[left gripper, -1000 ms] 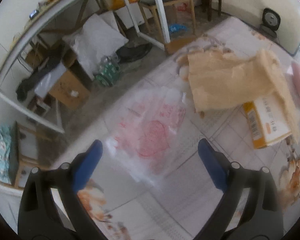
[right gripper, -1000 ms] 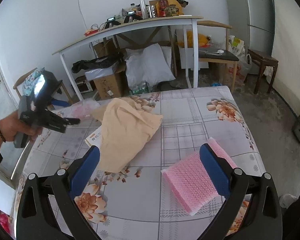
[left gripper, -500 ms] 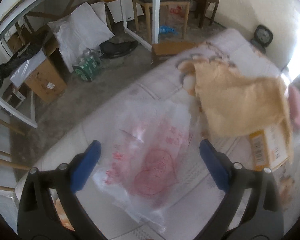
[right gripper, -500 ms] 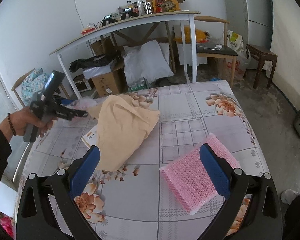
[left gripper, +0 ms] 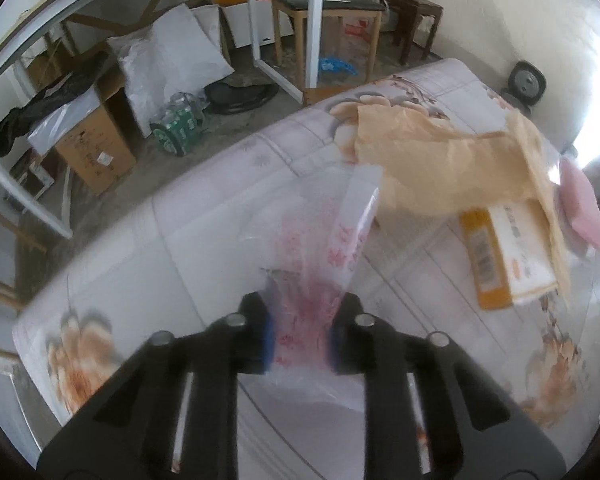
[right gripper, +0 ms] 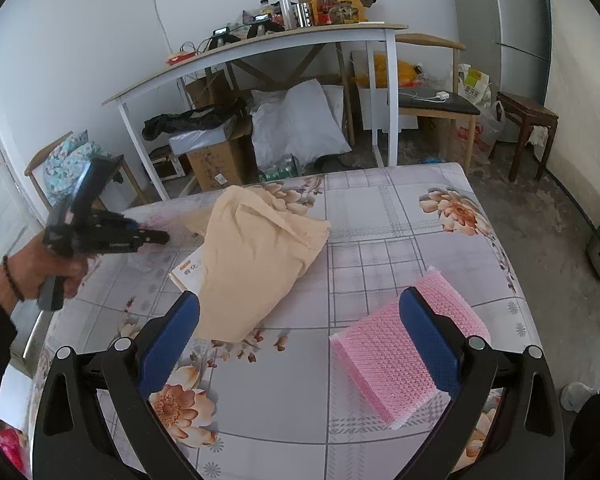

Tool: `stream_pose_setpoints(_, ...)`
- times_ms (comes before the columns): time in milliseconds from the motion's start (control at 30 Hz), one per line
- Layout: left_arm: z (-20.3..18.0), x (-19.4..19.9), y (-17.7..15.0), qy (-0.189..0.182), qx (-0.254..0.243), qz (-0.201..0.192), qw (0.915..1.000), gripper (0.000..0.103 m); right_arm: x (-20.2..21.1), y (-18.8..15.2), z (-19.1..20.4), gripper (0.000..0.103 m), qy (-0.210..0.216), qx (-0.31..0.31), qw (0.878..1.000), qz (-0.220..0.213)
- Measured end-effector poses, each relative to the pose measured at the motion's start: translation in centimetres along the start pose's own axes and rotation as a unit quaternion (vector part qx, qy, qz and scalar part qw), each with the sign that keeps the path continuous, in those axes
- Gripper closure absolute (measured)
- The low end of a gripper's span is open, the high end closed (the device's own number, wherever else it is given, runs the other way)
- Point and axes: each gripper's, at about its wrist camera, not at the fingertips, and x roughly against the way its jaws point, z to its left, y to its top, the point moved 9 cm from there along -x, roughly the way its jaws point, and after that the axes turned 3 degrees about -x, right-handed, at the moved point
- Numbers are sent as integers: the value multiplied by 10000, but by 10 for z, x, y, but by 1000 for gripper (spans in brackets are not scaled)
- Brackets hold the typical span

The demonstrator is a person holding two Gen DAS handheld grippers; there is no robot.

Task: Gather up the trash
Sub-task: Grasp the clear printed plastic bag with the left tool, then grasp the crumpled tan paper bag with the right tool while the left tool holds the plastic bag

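A clear plastic bag with red print [left gripper: 340,232] lies near the corner of the flowered table [left gripper: 204,256]. My left gripper [left gripper: 302,308] is closing its jaws, and the blue pads pinch the bag's near end, which is bunched up between them. The right wrist view shows that left gripper [right gripper: 156,237] in a person's hand at the table's left side. A beige paper bag [right gripper: 256,264] partly covers a yellow and white box [left gripper: 508,256]. My right gripper [right gripper: 299,300] hangs open over the table, holding nothing, with a pink bubble-wrap pad [right gripper: 404,352] just behind its right finger.
Beyond the table's far edge stand a white desk [right gripper: 260,48] with clutter on top, a cardboard box [right gripper: 216,160], a white sack [right gripper: 300,120], a chair [right gripper: 436,100] and a wooden stool [right gripper: 528,112]. A small black fan [left gripper: 526,84] sits on the floor.
My left gripper sank toward the plastic bag and its jaws went from wide open to nearly shut on it, bunching it up. The right gripper kept still.
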Motion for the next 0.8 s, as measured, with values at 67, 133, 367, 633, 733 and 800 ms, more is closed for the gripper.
stream_pose_setpoints(67,-6,8,-12,152,118,-69,9998,91,-2,-2,-2,6,-72,39,10000,28)
stream_pose_setpoints(133,-11,15,-23,273,275,-115,9992,92,-2,-1,-2,6,-83,74,9999,-11)
stream_pose_setpoints(367,-64,51,-71,208,1095,-197,9936,96,3,5,0,6,-212,303,9991,-200)
stream_pose_setpoints(633,-124,77,-116,513,1472,-282,9874,98,-10,26,20,6,-166,520,9982,-239)
stream_pose_setpoints(733,-132,79,-117,460,1509,-321,9870,98,-25,41,34,6,6,654,9976,-232)
stream_pose_setpoints(800,-133,78,-120,435,1506,-346,9870,98,-44,50,42,6,202,655,9976,-81)
